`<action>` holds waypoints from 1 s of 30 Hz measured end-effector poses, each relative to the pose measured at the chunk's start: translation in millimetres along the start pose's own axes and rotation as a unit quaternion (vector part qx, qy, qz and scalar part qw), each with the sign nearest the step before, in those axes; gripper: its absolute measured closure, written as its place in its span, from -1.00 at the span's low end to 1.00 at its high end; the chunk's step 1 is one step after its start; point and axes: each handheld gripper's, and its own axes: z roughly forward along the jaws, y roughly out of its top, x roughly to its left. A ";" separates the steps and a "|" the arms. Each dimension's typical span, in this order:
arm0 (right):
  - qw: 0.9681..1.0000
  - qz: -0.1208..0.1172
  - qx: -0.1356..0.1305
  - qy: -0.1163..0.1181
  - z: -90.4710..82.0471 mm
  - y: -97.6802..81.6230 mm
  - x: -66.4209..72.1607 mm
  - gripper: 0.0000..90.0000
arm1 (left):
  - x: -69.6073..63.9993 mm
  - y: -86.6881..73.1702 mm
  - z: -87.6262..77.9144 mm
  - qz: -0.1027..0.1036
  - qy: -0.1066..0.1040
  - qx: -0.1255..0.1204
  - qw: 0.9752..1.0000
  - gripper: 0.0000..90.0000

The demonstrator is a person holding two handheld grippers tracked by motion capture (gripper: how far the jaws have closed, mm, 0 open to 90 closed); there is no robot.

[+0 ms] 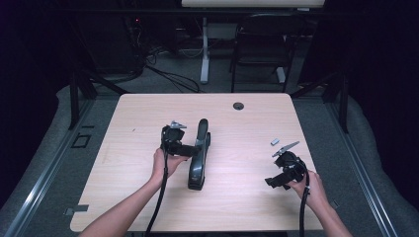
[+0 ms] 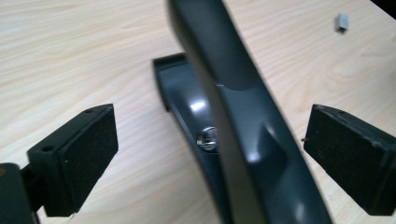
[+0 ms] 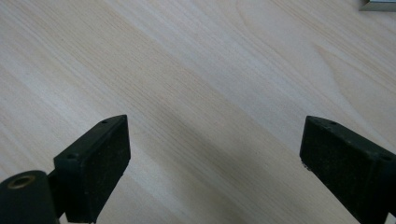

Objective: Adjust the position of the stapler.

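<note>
While your left hand-held gripper [image 2: 210, 154] stands wide open astride the black stapler [image 2: 243, 130] — pads clear of it — the stapler lies mid-counter [image 1: 148, 197]; your right hand-held gripper [image 3: 215, 168] gapes empty near a small staple block [image 1: 274, 142].

The stapler [image 1: 198, 158] lies on the table [image 1: 138, 197] near its middle, lengthwise toward the far edge. The left gripper [image 1: 190, 149] sits just left of it, fingers [image 2: 74, 161] either side of its arm, not touching. A small block of staples [image 1: 274, 142] lies well to the right, just behind the right gripper [image 1: 272, 181].
</note>
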 end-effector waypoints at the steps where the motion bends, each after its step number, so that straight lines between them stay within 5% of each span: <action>1: 1.000 0.000 0.000 0.000 0.1 0.0 0.0 -0.81 | -2.5 -0.1 2.1 0.004 0.000 0.003 1.000 -0.94; 17: 1.000 0.011 -0.010 0.001 3.1 -0.9 2.4 -0.81 | -23.8 -2.9 15.2 0.053 0.021 0.026 0.998 -0.18; 30: 1.000 -0.004 0.003 0.001 -0.1 -0.1 1.6 -0.81 | -20.8 -1.4 14.3 0.062 -0.003 0.033 0.998 -0.12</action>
